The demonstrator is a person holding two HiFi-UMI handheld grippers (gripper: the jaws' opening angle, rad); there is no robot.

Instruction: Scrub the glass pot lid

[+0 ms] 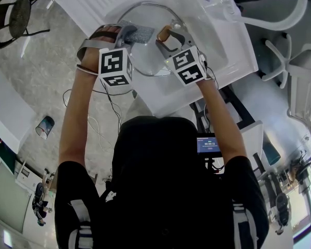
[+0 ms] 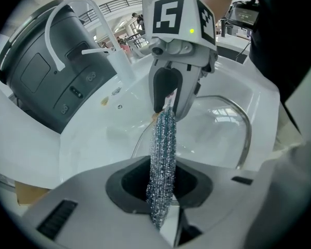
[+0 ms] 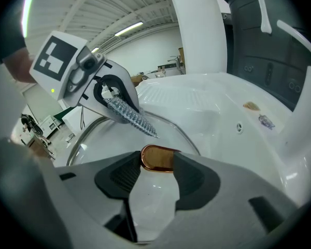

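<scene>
- I see the left gripper (image 2: 162, 188) clamped on a scrubber (image 2: 164, 139).
- The right gripper (image 3: 156, 166) grips the lid's (image 1: 147, 61) knob (image 3: 158, 157).
- The lid is in a white sink (image 1: 217, 45), above a grey floor (image 1: 36, 71).

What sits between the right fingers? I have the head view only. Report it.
Observer: In the right gripper view, the lid's copper-coloured knob sits between the fingers of the right gripper, with both pads against it.
Operator: Now report the left one.
Observer: In its own view, the left gripper is shut on a silvery mesh scourer, seen edge-on and sticking out past the fingers.
Operator: Say whether it touches the glass.
Observer: In the right gripper view, the scourer's tip hangs close over the glass pot lid. I cannot tell whether it touches.
</scene>
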